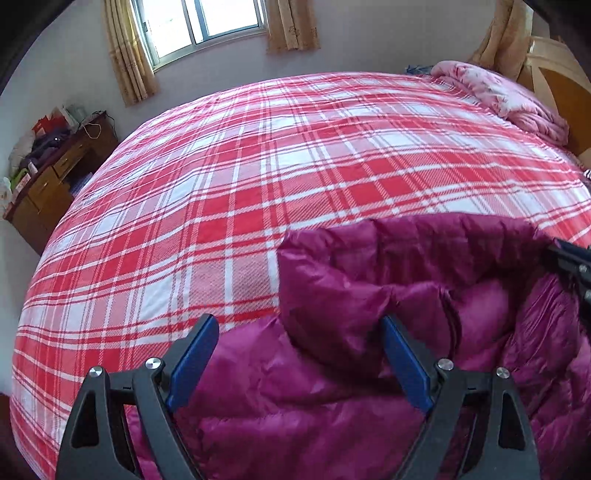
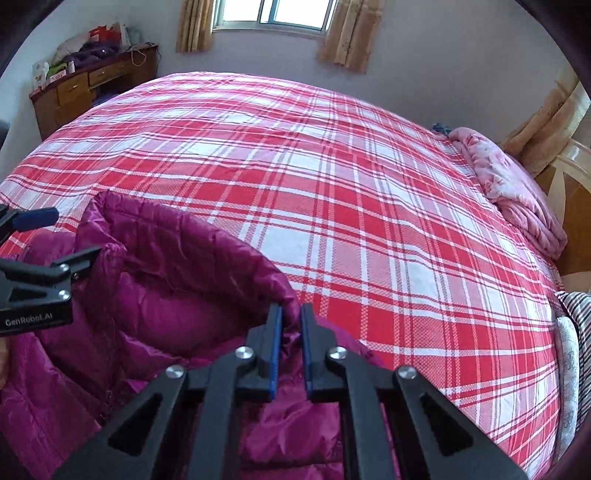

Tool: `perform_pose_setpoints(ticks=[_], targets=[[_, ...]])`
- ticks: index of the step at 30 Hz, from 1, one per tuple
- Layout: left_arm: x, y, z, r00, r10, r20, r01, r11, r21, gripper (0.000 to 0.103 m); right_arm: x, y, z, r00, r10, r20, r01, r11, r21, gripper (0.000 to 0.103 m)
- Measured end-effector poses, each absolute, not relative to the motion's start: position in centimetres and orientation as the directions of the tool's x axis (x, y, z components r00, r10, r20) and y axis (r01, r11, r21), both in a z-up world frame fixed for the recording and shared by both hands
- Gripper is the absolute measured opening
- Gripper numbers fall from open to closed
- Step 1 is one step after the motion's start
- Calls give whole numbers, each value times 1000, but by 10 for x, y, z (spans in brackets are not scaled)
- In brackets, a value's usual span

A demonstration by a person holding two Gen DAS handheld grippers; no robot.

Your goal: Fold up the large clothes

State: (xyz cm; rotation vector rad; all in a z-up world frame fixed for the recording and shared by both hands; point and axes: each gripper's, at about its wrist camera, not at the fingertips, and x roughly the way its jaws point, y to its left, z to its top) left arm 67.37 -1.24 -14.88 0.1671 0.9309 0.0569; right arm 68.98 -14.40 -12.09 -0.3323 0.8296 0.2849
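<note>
A magenta puffer jacket (image 1: 332, 288) (image 2: 166, 258) lies rumpled at the near edge of a bed covered in a red and white plaid sheet (image 1: 258, 166) (image 2: 332, 166). My left gripper (image 1: 299, 321) hangs open just above the jacket's left part, its blue pads wide apart with a raised fold between them, not pressed. In the right wrist view it shows at the left edge as the left gripper (image 2: 70, 236). My right gripper (image 2: 291, 314) is shut on the jacket's puffy rim, fabric pinched between the pads. It shows in the left wrist view as the right gripper (image 1: 572, 266).
A pink floral quilt (image 1: 509, 99) (image 2: 509, 184) is bunched by the wooden headboard (image 1: 554, 85). A cluttered wooden desk (image 1: 55, 173) (image 2: 85, 85) stands by the wall under a curtained window (image 2: 273, 14). Striped cloth (image 2: 576, 314) lies at the bed's right edge.
</note>
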Motion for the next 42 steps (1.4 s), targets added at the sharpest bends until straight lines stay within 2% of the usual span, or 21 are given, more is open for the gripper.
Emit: perform_pose_setpoints(ticks=[3,5,10,15,18,22,30,33,36,38,42], targets=[[660,2,-160,543,149,-827,21,982,190,89,690,-153,-130,633,125,-764,-362,920,-150,11],[653,10,-157,553,158,-818,3,982,191,89,688,-157,-133,636,133,-760,-354,926,-134,11],[640,13,-102,700,81,-710,-57,997,57,89,685,-160,-136,642,146,-753,-340,934,-109,11],[670,-24,-87,715,16,-699,-24,1000,-2,89,683,-159,-135,648,155,-746,-349,931,-110,11],[687,-48,-108,667,66,-742,-17,997,73,89,681,-161,-137,649,164,-743,-350,931,-100,11],[677,-47,-140,607,286,-741,-69,948,310,89,679,-166,-139,650,183,-738,-359,929,-85,11],[634,13,-150,514,328,-793,-82,939,335,89,681,-172,-148,648,196,-736,-342,938,-51,11],[624,22,-130,586,270,-764,-111,961,254,89,681,-173,-152,650,197,-734,-335,941,-45,11],[617,26,-90,717,200,-667,-150,980,132,89,679,-174,-152,657,201,-727,-337,940,-45,11],[629,21,-72,753,202,-627,-171,979,110,89,680,-175,-153,658,208,-724,-340,940,-40,11],[675,7,-82,734,196,-651,-146,981,131,89,679,-180,-156,663,232,-712,-341,940,-12,11]])
